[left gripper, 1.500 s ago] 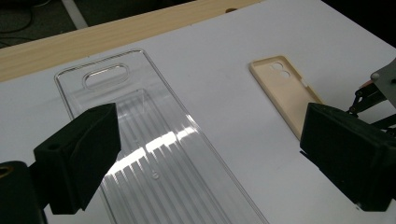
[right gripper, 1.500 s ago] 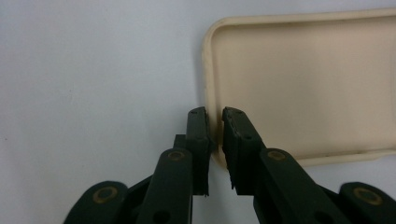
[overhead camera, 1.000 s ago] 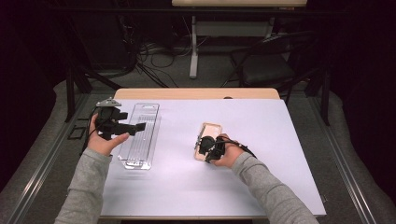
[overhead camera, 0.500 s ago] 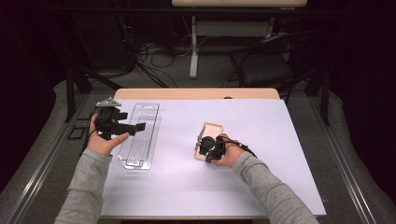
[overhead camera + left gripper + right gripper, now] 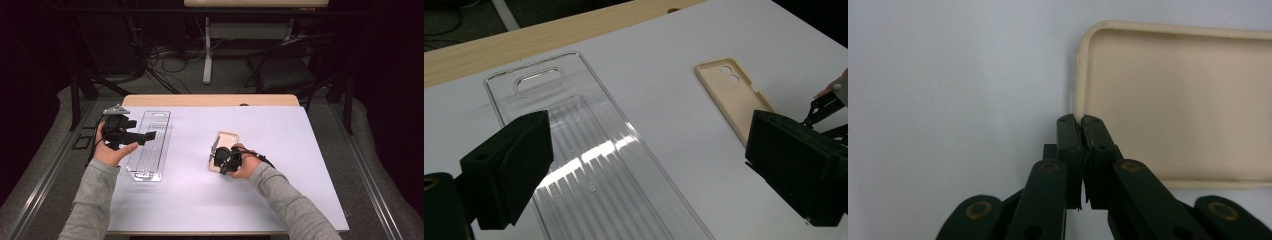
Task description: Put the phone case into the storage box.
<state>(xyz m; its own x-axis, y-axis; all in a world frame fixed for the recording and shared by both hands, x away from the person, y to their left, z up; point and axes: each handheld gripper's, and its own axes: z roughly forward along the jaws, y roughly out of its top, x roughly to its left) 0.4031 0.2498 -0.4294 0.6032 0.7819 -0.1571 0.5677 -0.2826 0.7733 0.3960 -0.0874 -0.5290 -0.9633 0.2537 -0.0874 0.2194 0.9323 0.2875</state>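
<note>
Our right gripper (image 5: 1081,120) stays pinched on the near edge of the cream phone case (image 5: 1178,105), as before. Our left gripper (image 5: 644,165) still hovers wide open, empty, over the clear tray (image 5: 574,130), left of the case.

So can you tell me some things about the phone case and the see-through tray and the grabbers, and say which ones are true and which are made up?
1. The right gripper has its jaws shut on the rim of the phone case. True.
2. The phone case is bright blue. False: it is cream-coloured.
3. The left gripper has its jaws wide apart above the clear tray. True.
4. The phone case lies inside the clear tray. False: it lies on the white table, apart from the tray.
</note>
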